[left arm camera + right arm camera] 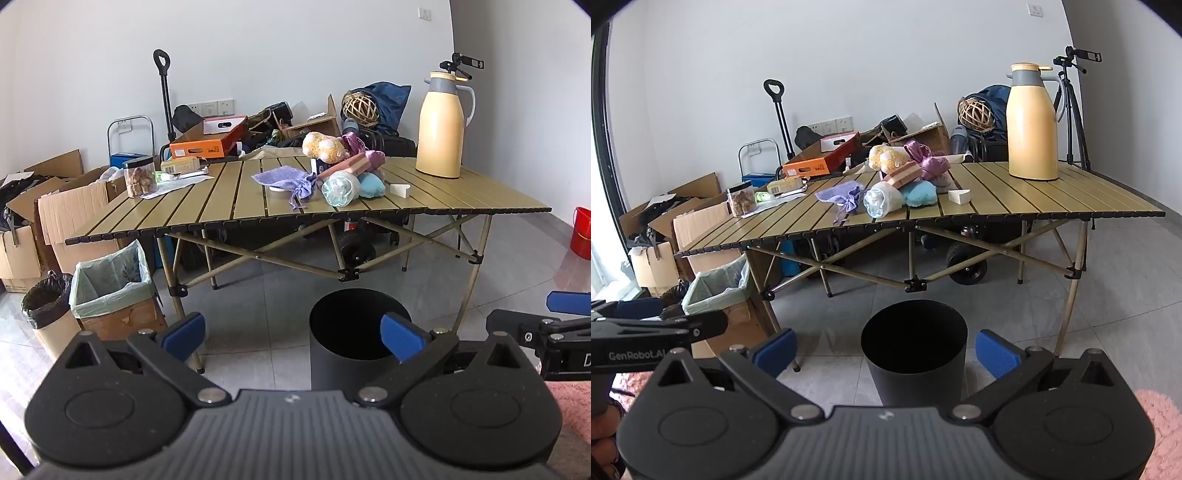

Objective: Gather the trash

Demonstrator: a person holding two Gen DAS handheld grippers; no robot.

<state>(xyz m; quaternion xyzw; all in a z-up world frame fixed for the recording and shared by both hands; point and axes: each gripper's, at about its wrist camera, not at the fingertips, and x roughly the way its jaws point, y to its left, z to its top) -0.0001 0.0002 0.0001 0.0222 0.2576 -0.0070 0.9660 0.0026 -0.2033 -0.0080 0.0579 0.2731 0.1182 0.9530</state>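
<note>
On slatted table (229, 206), crinkled plastic bag (338, 189), round black bin (360, 332) below

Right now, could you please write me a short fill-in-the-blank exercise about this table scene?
1. The black bin stands on the ____, in front of the folding table.
2. The yellow thermos jug stands ____ on the table.
3. The left gripper and the right gripper are both ____ and hold nothing.
4. The clear jar of snacks has a ____ lid.

Missing words: floor; upright; open; black
</note>
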